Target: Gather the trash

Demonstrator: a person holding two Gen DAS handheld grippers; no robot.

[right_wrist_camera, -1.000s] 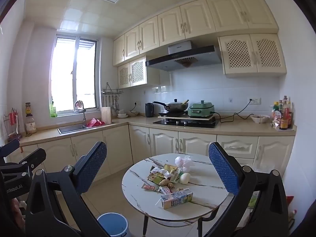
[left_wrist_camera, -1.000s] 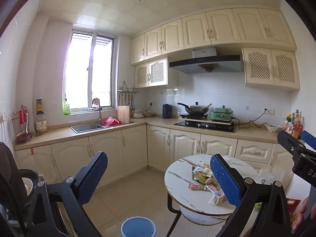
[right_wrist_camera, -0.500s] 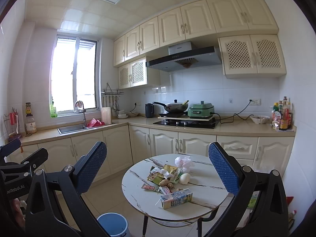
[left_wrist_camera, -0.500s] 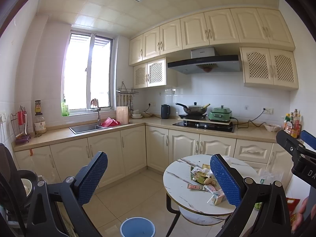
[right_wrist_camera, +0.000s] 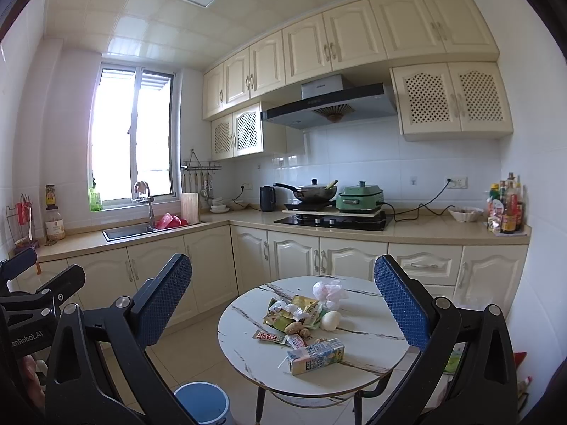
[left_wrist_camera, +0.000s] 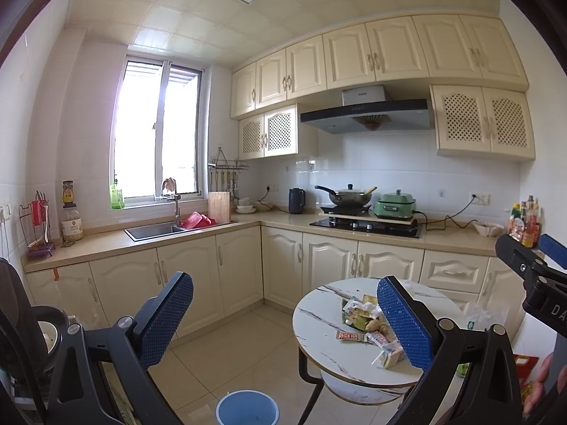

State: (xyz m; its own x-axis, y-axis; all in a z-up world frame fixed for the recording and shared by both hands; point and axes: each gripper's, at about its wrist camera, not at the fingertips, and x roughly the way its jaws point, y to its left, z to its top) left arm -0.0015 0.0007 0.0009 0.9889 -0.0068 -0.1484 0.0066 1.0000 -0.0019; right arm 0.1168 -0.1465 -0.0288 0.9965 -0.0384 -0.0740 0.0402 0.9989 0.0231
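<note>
Overhead, two wide-open grippers, left gripper (left_wrist_camera: pixel 283 322) and right gripper (right_wrist_camera: pixel 283 304); one carton (right_wrist_camera: pixel 315 356), one bucket (right_wrist_camera: pixel 202 403).

Cream raised-panel wall cabinets (right_wrist_camera: pixel 354 39) and base cabinets (right_wrist_camera: pixel 290 255) line 2 white-tiled walls. A sliding window (right_wrist_camera: pixel 133 134) admits daylight above a steel sink (right_wrist_camera: pixel 129 230). Beige floor tiles (left_wrist_camera: pixel 234 350) cover the floor.

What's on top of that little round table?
On the round marble table lies a heap of wrappers, a drink carton on its side, a crumpled plastic bag, an egg-like white thing and ginger. What lies beneath the heap is covered.
</note>
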